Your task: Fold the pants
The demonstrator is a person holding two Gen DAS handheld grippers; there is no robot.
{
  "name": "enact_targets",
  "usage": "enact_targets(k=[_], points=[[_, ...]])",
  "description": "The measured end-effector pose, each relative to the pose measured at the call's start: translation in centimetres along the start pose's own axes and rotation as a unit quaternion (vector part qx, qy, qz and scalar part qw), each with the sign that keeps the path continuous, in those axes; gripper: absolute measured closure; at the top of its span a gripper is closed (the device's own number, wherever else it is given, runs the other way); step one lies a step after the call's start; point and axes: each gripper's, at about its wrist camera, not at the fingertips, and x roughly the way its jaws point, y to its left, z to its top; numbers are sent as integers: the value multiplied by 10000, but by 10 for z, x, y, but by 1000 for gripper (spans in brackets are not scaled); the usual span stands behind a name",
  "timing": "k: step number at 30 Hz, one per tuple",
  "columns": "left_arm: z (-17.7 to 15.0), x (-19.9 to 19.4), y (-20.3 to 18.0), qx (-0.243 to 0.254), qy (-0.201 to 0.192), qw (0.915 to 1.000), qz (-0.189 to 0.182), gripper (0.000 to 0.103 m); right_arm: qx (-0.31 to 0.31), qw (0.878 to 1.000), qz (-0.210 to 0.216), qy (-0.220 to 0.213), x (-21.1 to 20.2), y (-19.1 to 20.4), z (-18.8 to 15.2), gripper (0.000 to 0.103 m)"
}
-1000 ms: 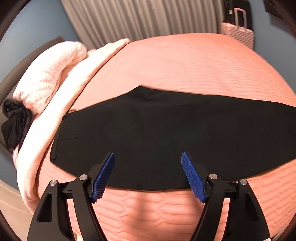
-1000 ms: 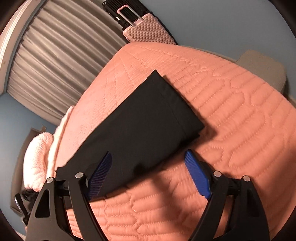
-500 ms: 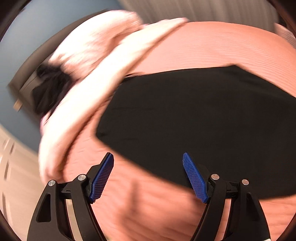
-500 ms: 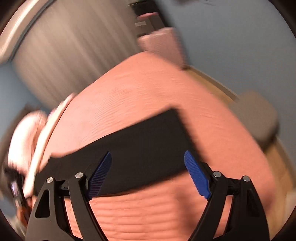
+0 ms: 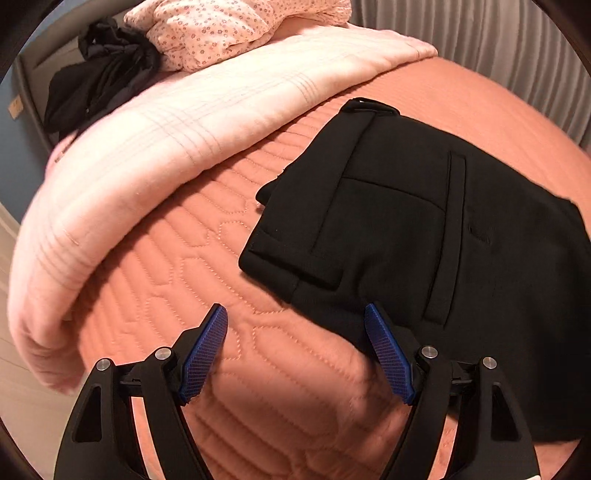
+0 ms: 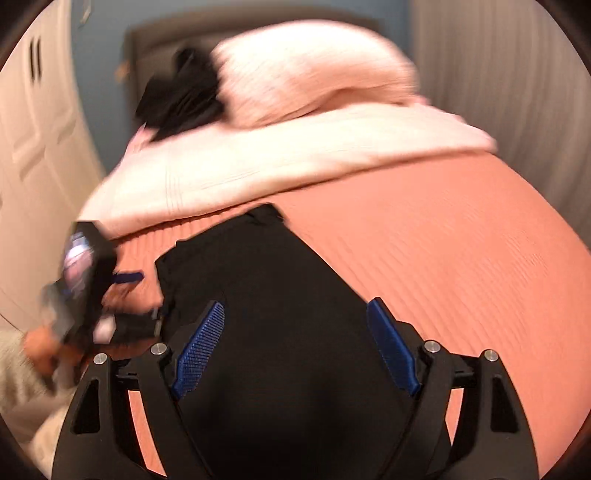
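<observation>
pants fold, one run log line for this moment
stage: approach | pants: flat on bedspread | left gripper: open, empty, near waistband | right gripper: open, empty

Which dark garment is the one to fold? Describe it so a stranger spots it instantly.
Start at the salmon quilted bedspread. Below the pale pink blanket the black pants lie flat, waistband and pocket seams showing. The other black clothing is crumpled in a heap beyond the blanket, beside the floral pillow.

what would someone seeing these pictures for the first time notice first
The black pants lie flat on the orange quilted bedspread, waistband end toward the folded pale pink blanket. The left gripper hangs open over the near waist corner. Behind the blanket sit a floral pillow and a crumpled black garment.
</observation>
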Motion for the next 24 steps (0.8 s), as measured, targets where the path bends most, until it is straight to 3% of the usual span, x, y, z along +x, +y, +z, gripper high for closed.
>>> enact_targets(k=[4, 6, 10, 14, 15, 20, 24], points=[[3, 2, 12, -91, -165, 9996, -208, 25, -602, 9976, 89, 322, 82, 25, 59, 30], [0, -3, 12, 57, -297, 9994, -189, 25, -837, 9945, 32, 626, 118, 28, 70, 45], [-7, -7, 20, 93, -355, 9985, -411, 25, -1199, 9866, 46, 1103, 157, 28, 67, 56], [-12, -4, 25, -24, -337, 9975, -621, 25, -1230, 9855, 198, 1154, 163, 28, 59, 93], [-10, -2, 23, 6, -372, 9974, -616, 24, -1153, 9870, 188, 1101, 164, 26, 61, 97], [20, 10, 20, -144, -630, 9965, -537, 23, -619, 9943, 135, 861, 166, 11, 77, 100], [55, 20, 28, -356, -733, 9956, -457, 23, 270, 9973, 198, 651, 171, -17, 82, 100]])
